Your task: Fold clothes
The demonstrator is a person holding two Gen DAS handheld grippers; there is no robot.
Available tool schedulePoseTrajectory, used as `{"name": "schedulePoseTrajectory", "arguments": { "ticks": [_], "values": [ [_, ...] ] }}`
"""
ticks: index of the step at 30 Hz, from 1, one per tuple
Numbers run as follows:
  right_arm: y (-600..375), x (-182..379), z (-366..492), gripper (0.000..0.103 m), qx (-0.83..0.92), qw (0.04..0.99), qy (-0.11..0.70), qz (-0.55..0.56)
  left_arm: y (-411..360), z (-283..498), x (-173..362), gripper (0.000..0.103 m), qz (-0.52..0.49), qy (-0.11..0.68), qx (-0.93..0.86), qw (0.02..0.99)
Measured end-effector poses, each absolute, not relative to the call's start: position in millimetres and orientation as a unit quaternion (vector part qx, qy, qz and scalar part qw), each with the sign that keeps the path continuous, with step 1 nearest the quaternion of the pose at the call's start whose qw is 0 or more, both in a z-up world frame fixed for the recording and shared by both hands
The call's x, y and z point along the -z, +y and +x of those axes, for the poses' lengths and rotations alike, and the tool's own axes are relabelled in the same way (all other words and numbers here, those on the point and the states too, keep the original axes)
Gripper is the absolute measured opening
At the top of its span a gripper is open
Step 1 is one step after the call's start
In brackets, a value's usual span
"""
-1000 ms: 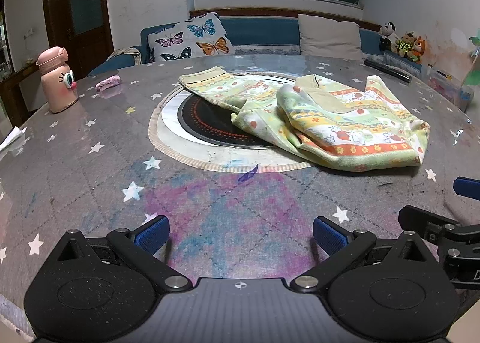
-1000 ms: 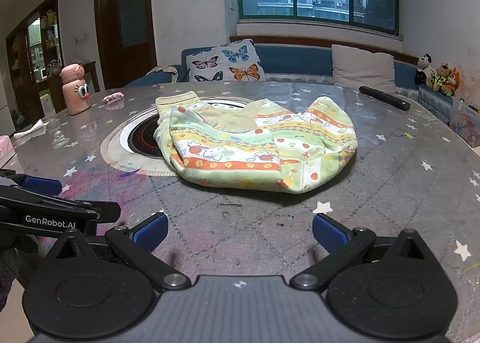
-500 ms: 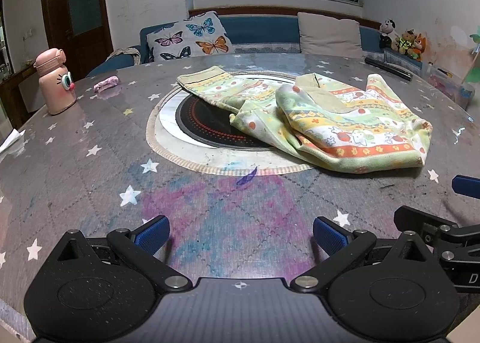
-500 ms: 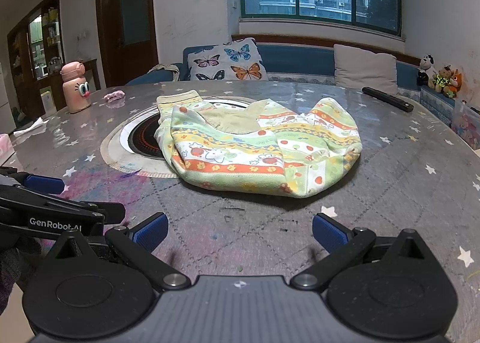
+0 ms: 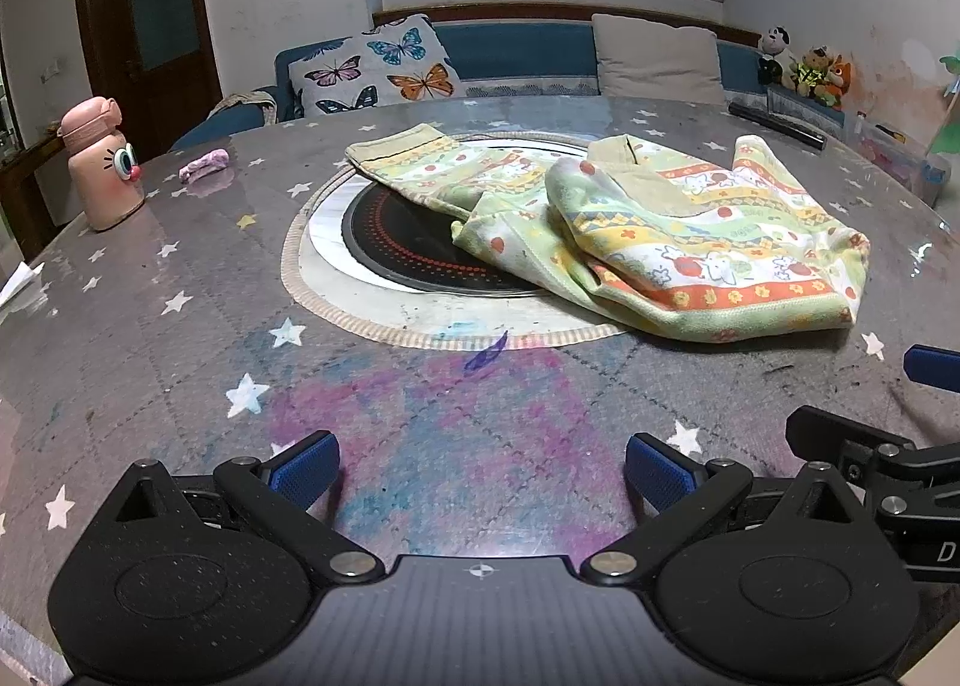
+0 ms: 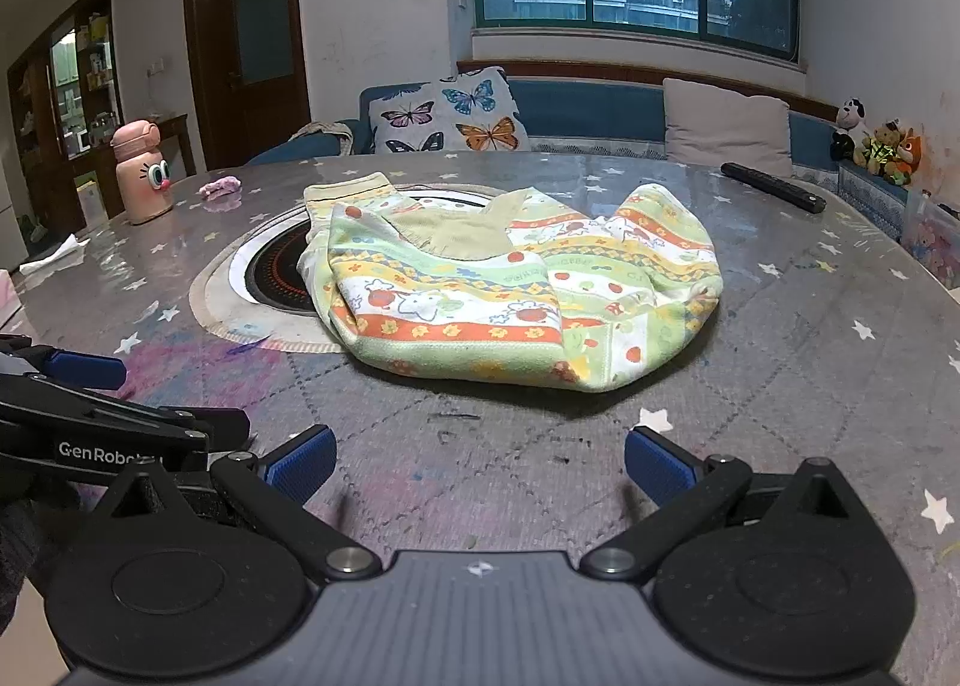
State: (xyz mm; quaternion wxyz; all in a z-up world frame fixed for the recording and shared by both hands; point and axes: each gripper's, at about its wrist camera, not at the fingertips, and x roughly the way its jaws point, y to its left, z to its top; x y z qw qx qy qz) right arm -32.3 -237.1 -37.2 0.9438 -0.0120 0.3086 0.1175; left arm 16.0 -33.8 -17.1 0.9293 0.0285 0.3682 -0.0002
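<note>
Here's the big round desk [image 5: 150, 326], grey with white stars, filling both views. At its middle sits a round black hotplate [image 5: 408, 242] inside a pale ring. Draped half over that hotplate lies the garment [image 5: 690, 230], a pale green child's top with orange and yellow printed bands, bunched and partly folded onto itself. From the left wrist view one sleeve [image 5: 420, 161] stretches out across the hotplate toward the far left; the right wrist view hides most of that sleeve behind the body of the garment [image 6: 516, 290] and shows the near hem instead. Only the right wrist view takes in the cabinet [image 6: 72, 86] by the door. A pink bottle [image 5: 99, 170] with cartoon eyes stands at the far left edge, and a black remote [image 6: 774, 187] lies far right. The left hand-held gripper [image 5: 480, 473] hovers low over the near desk, fingers wide apart, empty. The right hand-held gripper [image 6: 477, 467] does likewise, fingers spread, nothing between them, well short of the garment.
</note>
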Motion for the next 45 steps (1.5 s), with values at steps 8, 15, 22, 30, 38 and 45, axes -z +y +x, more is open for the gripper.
{"name": "schedulePoseTrajectory", "arguments": {
  "ticks": [8, 15, 22, 30, 38, 45],
  "values": [
    [-237, 37, -26, 0.103, -0.119, 0.943, 0.311, -0.009, -36, 23, 16, 0.103, 0.032, 0.370, 0.002, 0.929],
    [-238, 36, -21, 0.103, -0.119, 0.942, 0.313, -0.007, -38, 30, 15, 0.103, 0.035, 0.370, 0.004, 0.928],
    [-238, 33, -15, 0.103, -0.120, 0.942, 0.314, -0.005, -40, 36, 13, 0.103, 0.036, 0.371, 0.005, 0.928],
    [-238, 29, -7, 0.103, -0.121, 0.941, 0.316, -0.002, -42, 45, 11, 0.103, 0.037, 0.373, 0.006, 0.927],
    [-239, 27, 3, 0.103, -0.121, 0.940, 0.318, -0.001, -41, 55, 9, 0.103, 0.036, 0.375, 0.004, 0.926],
    [-239, 23, 14, 0.103, -0.124, 0.940, 0.318, 0.004, -43, 63, 7, 0.103, 0.040, 0.375, 0.005, 0.926]
  ]
}}
